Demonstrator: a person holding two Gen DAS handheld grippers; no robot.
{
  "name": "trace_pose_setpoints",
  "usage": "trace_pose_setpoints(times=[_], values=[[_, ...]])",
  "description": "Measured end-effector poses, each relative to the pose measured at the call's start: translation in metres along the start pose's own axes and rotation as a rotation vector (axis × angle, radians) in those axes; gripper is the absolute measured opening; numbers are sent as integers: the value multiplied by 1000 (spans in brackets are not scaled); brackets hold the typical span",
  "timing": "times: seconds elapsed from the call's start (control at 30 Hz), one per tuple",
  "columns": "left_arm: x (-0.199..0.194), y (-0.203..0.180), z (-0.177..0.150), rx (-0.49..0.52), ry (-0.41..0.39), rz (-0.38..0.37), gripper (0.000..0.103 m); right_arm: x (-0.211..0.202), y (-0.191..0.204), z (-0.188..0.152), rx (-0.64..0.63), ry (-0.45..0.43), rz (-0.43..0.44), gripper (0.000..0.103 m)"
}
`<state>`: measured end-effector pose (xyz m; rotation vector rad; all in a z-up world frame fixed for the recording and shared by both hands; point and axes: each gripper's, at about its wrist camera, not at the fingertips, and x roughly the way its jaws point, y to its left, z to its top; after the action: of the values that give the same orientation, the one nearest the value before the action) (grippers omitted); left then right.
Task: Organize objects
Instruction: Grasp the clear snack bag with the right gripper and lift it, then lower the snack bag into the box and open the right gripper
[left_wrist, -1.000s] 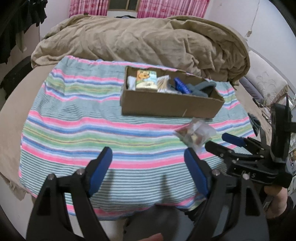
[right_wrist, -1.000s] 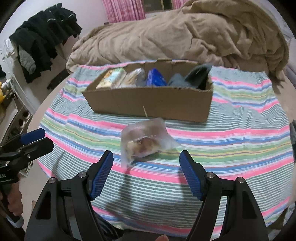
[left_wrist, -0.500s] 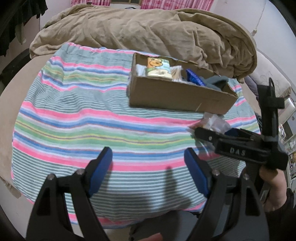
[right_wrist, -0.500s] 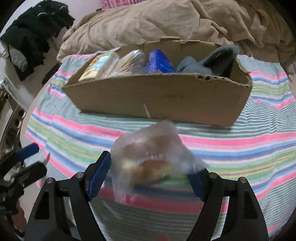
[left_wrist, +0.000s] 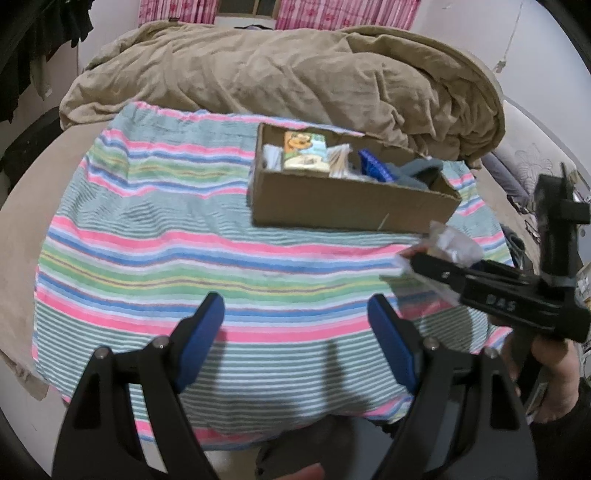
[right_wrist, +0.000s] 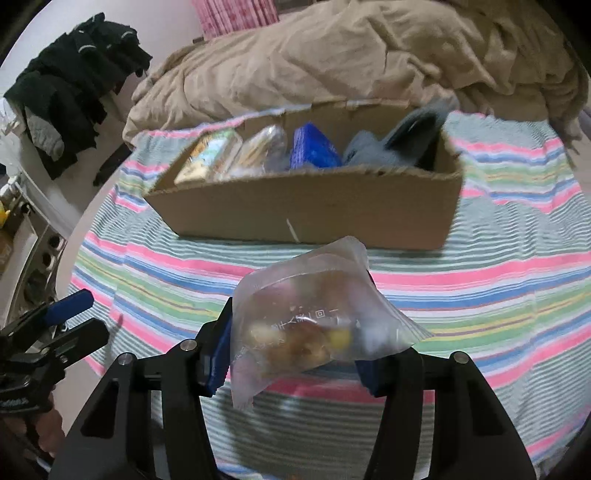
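A clear plastic snack bag (right_wrist: 310, 325), crumpled and tilted, sits before the open, partly filled cardboard box (right_wrist: 314, 214).

The right gripper (right_wrist: 295, 350) points steeply downward, its blue-padded jaws closing with a clear plastic snack bag (right_wrist: 310, 325) between them, the pads pressed against the bag's sides. The left gripper (left_wrist: 295, 339) also tilts downward, jaws spread wide with nothing between them. A hand (left_wrist: 554, 376) grasps the right gripper's handle from below.
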<state>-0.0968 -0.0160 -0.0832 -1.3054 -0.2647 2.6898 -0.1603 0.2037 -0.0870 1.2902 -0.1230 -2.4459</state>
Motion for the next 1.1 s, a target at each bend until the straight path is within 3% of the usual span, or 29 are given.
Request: trace_pose_setpoints(times=[0.27,0.43,1.1], values=[[-7,-14,20,38,-35,-7,81,-43,-3,24,-18,-101,2,58],[-6,-15,41,67,-64,-6,81,-44,-2,51,-19,-150,1,58],[59,2,106,63,-113,17,81,30,-18,116,8,-148,-6,59]])
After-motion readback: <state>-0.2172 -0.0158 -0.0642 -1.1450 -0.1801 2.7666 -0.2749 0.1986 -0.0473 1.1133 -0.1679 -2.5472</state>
